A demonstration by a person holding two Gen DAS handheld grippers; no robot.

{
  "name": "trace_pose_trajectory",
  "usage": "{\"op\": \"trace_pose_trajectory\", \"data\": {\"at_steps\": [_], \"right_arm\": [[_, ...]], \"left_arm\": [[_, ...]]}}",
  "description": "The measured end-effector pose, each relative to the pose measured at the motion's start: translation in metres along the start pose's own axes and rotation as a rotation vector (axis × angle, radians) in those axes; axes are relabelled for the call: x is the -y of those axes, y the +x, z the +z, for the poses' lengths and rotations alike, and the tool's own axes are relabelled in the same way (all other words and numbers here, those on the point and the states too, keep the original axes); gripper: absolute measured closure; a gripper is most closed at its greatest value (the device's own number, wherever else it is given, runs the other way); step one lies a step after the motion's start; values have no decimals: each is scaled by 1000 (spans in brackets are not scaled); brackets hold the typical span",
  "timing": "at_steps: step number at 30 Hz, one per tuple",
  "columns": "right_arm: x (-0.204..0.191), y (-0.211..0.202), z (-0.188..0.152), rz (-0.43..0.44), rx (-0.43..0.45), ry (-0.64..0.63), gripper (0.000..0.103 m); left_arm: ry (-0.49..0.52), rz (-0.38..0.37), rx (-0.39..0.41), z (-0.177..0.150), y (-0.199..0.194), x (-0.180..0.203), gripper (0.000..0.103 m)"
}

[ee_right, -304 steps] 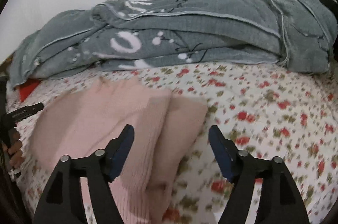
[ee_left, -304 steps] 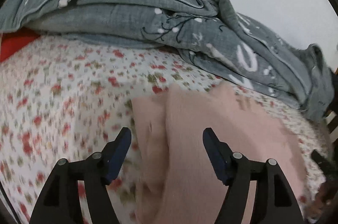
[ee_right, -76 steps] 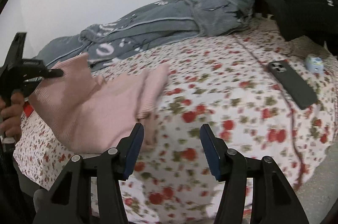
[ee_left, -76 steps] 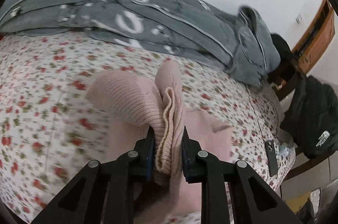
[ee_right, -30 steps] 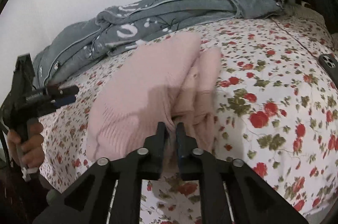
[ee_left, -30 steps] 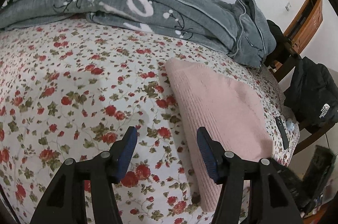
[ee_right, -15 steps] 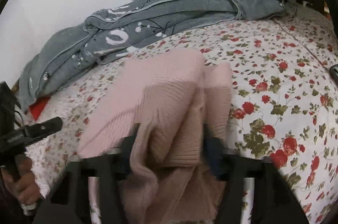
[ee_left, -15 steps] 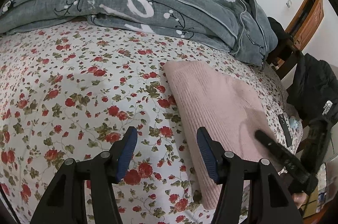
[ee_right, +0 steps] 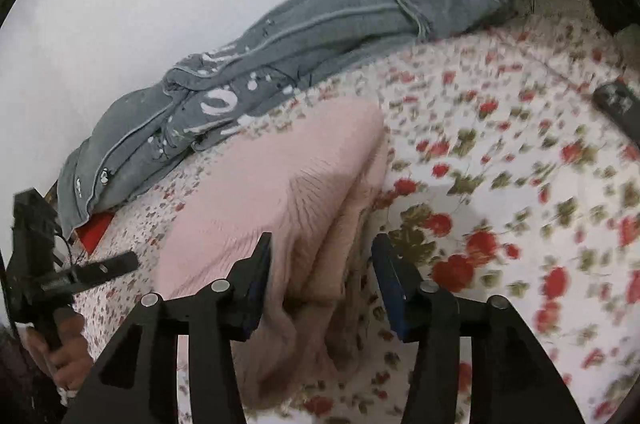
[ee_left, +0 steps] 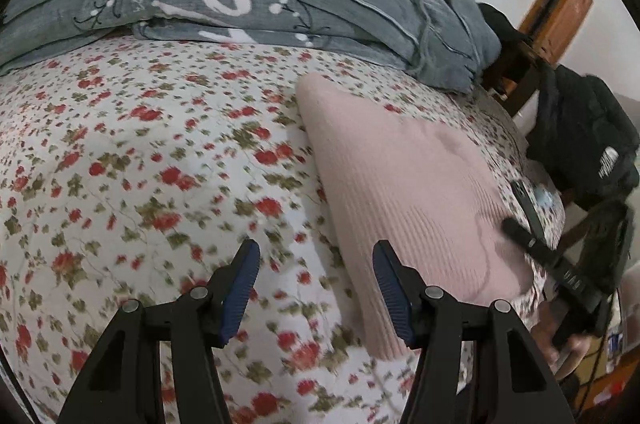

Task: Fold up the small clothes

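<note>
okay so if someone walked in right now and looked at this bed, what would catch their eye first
Most likely the folded pink knit garment lying on the red-flowered bedsheet, pale against the busy print. Behind it a rumpled grey quilt runs along the wall. The right gripper has just been opening, its jaws astride the garment's near fold without pressing it, while the left gripper hangs open over bare sheet beside it.

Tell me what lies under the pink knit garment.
The pink knit garment lies folded on the floral bedsheet, which shows all around it. Its own lower layers and the sheet directly beneath are covered.
</note>
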State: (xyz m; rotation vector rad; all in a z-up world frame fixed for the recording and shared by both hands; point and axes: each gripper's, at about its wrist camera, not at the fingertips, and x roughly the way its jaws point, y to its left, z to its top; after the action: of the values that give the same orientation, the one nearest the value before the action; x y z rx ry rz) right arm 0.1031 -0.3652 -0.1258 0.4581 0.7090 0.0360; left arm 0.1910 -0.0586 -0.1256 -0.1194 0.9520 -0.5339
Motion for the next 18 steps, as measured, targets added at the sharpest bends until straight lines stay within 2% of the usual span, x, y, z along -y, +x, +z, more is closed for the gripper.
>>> {"op": "trace_pose_trajectory", "data": {"at_steps": [2, 5, 8, 12, 18], "right_arm": [[-9, -14, -1, -21, 17, -47, 54], [-15, -33, -10, 7, 36, -70, 54], [-21, -42, -22, 57, 20, -75, 54], [-26, -45, -37, 60, 2, -99, 54], [-25, -37, -44, 71, -29, -77, 58]], "left_arm": [[18, -4, -4, -9, -1, 5, 44], [53, 13, -32, -27, -1, 14, 44], [112, 7, -53, -46, -2, 23, 44], [192, -9, -65, -68, -3, 40, 44], [252, 72, -21, -76, 13, 65, 44]]}}
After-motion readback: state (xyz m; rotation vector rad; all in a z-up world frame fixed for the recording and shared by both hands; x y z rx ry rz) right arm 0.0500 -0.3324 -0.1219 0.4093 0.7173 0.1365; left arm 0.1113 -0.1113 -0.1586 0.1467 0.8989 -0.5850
